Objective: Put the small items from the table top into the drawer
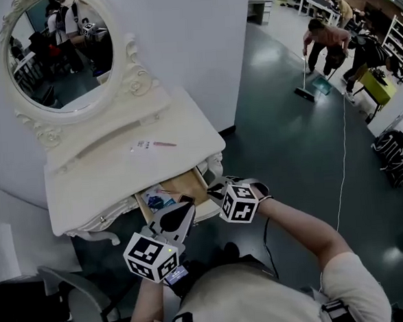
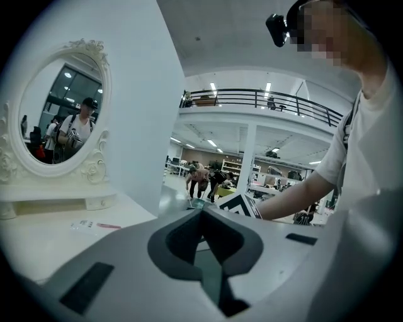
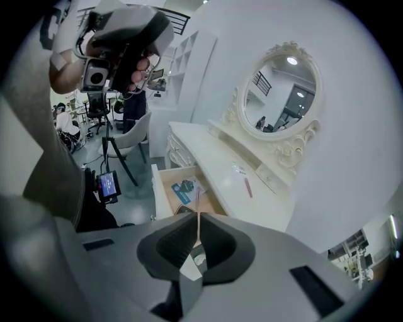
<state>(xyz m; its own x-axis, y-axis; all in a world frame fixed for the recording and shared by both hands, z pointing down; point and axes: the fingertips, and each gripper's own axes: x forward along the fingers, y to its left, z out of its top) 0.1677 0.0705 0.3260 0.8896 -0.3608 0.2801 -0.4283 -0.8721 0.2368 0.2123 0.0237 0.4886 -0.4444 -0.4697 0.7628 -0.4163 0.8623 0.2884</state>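
Just off the drawer (image 1: 187, 185) front, right gripper (image 3: 198, 214) has its jaws pressed together on nothing, and left gripper (image 2: 203, 211) beside it is likewise closed and empty, probably freed for the next pick. Drawer is pulled out to receive items, with a blue packet (image 1: 152, 197) inside. Farther back on the table (image 1: 106, 177), pen (image 1: 164, 144) and white card (image 1: 142, 146) lie side by side, not yet stowed.

An ornate oval mirror (image 1: 60, 53) fills the upper left of the frame. At upper right, a person (image 1: 325, 41) bends over a broom (image 1: 305, 91) on the dark floor (image 1: 282, 137).
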